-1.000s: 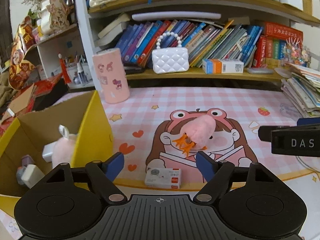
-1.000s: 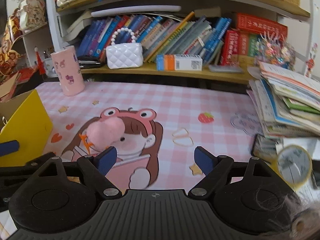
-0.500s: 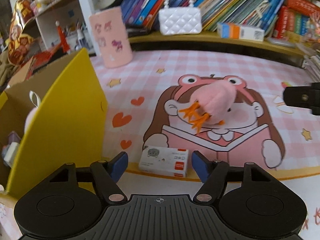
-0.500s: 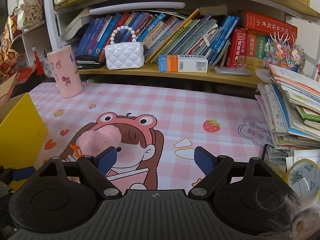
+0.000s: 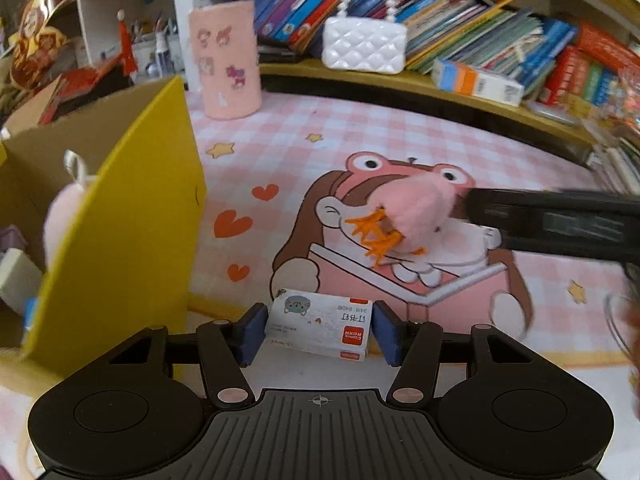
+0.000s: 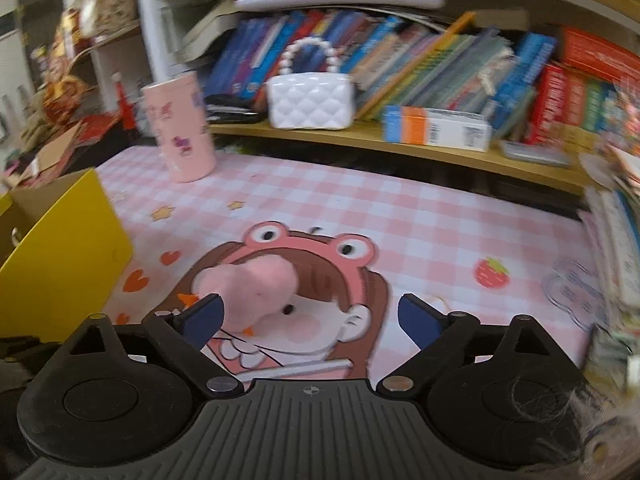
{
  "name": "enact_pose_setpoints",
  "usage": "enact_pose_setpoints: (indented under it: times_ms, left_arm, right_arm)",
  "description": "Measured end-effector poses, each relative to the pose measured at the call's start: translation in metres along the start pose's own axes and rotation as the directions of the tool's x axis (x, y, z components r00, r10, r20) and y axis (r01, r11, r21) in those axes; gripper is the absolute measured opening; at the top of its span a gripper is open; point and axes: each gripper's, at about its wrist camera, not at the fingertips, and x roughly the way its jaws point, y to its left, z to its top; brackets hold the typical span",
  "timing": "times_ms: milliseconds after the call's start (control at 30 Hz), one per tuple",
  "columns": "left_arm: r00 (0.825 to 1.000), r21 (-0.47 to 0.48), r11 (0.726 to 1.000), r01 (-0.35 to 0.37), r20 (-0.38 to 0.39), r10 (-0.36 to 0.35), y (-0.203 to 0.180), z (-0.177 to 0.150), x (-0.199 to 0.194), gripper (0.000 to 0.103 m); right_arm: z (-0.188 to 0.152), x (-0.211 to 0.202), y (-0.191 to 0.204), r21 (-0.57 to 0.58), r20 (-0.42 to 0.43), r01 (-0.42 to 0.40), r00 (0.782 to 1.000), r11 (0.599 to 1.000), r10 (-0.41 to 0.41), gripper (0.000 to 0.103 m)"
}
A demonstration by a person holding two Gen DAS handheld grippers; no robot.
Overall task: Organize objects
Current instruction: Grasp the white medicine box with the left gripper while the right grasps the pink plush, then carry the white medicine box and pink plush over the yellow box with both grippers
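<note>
A small white staples box (image 5: 320, 328) with a red label lies on the pink mat's front edge. My left gripper (image 5: 318, 334) straddles it, and its closing jaws have their blue pads (image 5: 250, 334) against both ends. A pink plush toy (image 5: 412, 212) with orange feet rests on the cartoon print. My right gripper (image 6: 310, 316) hovers just behind the pink plush toy (image 6: 252, 292), jaws opening wide. The plush sits beside its left finger (image 6: 200, 318), with nothing pressing on it. In the left wrist view, one right finger (image 5: 552, 224) reaches the plush's side.
An open yellow carton (image 5: 120, 240) at the left holds another pink plush (image 5: 64, 208) and small items. A pink cup (image 5: 228, 56), a white purse (image 5: 364, 46) and a bookshelf (image 6: 400, 136) line the back. Stacked books (image 6: 616, 240) crowd the right.
My left gripper sank toward the staples box and narrowed around it. My right gripper slid left toward the pink plush and spread its jaws wider.
</note>
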Motion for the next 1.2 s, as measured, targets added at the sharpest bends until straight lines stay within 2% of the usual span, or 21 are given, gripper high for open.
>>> enact_pose_setpoints:
  times_ms: [167,300,467,533,567,633,733,867,1033,1200]
  left_arm:
    - [0.999,0.005,1.0,0.024,-0.026,-0.024,0.003,-0.01,-0.018,0.056]
    - [0.999,-0.012,1.0,0.026,-0.041,-0.026,0.008,-0.016,-0.024,0.056]
    - [0.999,-0.019,0.999,0.034,-0.031,-0.034,0.012,-0.018,-0.03,0.056]
    - [0.999,-0.025,0.999,0.04,-0.029,-0.04,0.013,-0.018,-0.031,0.056]
    - [0.999,-0.027,0.999,0.043,-0.03,-0.044,0.014,-0.019,-0.032,0.056]
    - [0.998,-0.027,0.998,0.054,-0.029,-0.055,0.014,-0.02,-0.034,0.056]
    - [0.997,-0.017,0.997,0.071,-0.019,-0.072,0.014,-0.021,-0.038,0.056]
    - [0.996,0.004,0.996,0.092,-0.003,-0.092,0.015,-0.023,-0.044,0.056]
    - [0.992,0.016,0.992,0.125,0.005,-0.125,0.021,-0.032,-0.054,0.056]
    - [0.985,0.053,0.984,0.169,0.023,-0.171,0.033,-0.042,-0.068,0.056]
  right_arm:
    - [0.004,0.038,0.018,-0.152,-0.047,-0.124,0.992,0.981,0.118,0.099]
    - [0.003,0.062,0.032,-0.255,-0.067,-0.136,0.99,0.957,0.123,0.099]
    - [0.0,0.08,0.035,-0.283,-0.116,-0.166,0.984,0.945,0.138,0.099]
    - [0.0,0.08,0.034,-0.271,-0.106,-0.167,0.984,0.948,0.143,0.093]
    - [0.0,0.078,0.033,-0.263,-0.097,-0.162,0.985,0.951,0.141,0.084]
    - [-0.001,0.077,0.031,-0.243,-0.103,-0.144,0.987,0.959,0.122,0.078]
    - [0.0,0.068,0.027,-0.181,-0.105,-0.125,0.989,0.976,0.107,0.077]
    - [-0.002,0.036,0.026,-0.13,-0.063,-0.113,0.992,0.985,0.106,0.077]
    - [-0.008,-0.007,0.032,-0.109,0.0,-0.028,1.0,0.994,0.028,0.078]
    - [-0.018,-0.044,0.037,0.028,0.003,0.069,0.998,0.997,-0.069,0.078]
